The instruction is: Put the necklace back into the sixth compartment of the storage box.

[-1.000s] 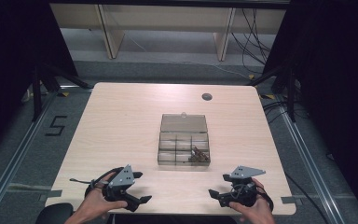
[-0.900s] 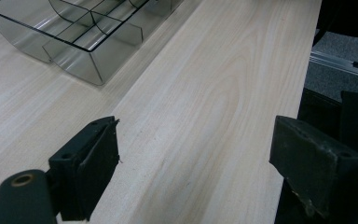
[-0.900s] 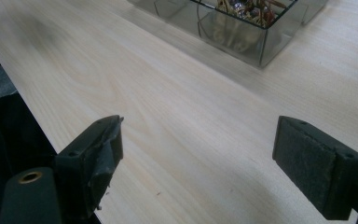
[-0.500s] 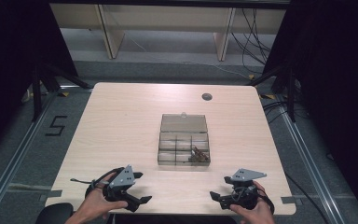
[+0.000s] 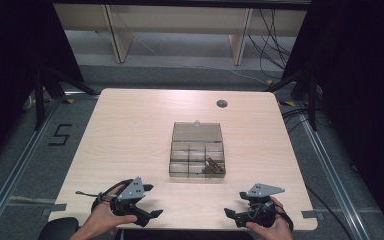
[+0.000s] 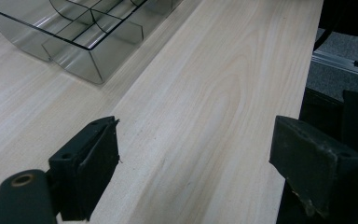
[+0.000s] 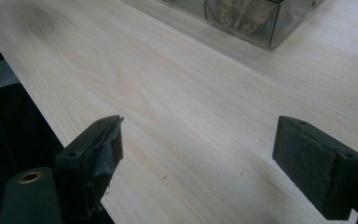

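In the high view the clear box sits mid-table with its lid open and small brown bits in its near right cells, what they are being too small to tell, while the left gripper and right gripper rest at the near edge, well apart from it. In the left gripper view the jaws stand wide apart over bare wood, the box ahead at upper left. In the right gripper view the jaws likewise gape, holding nothing, with the box ahead at the top.
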{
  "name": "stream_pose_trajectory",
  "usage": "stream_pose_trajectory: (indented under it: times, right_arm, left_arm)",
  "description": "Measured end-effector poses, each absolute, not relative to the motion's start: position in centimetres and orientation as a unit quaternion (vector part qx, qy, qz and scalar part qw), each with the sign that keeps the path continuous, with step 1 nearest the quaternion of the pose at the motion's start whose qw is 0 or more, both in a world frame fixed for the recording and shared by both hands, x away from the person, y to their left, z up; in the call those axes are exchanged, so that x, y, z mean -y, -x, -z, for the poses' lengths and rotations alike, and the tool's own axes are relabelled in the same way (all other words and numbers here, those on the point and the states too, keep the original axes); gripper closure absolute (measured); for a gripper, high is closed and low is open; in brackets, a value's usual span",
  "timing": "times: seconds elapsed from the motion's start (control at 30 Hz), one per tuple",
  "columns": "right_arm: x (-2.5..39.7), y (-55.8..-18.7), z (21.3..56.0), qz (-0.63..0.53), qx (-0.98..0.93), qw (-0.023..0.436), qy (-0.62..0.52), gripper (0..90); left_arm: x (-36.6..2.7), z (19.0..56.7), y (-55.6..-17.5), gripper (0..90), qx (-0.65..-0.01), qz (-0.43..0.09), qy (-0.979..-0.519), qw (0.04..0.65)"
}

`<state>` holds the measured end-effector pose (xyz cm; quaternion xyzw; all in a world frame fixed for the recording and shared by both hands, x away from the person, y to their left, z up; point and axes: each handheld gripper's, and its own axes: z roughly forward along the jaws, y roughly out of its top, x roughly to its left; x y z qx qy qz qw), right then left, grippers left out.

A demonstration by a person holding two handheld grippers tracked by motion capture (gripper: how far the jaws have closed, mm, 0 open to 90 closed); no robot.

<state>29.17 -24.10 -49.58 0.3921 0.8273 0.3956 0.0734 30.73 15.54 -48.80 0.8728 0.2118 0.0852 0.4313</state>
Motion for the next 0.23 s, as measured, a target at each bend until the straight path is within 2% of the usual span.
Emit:
stream_pose_trajectory:
  times: [0.07, 0.13, 0.23]
  right_arm:
    - [24.09, -29.12, 49.58, -0.393, -0.828, 0.075, -0.392, 16.8]
    - [24.11, -29.24, 49.65, -0.398, -0.831, 0.055, -0.385, 16.8]
    - [24.25, -29.27, 49.68, -0.392, -0.828, 0.07, -0.396, 16.8]
  left_arm:
    - [-15.45, 48.87, -30.62, 15.1, -0.22, -0.084, -0.871, 0.431]
    - [-15.5, 48.9, -30.72, 15.1, -0.218, -0.085, -0.873, 0.429]
    - [-15.63, 48.82, -30.82, 15.0, -0.218, -0.086, -0.872, 0.43]
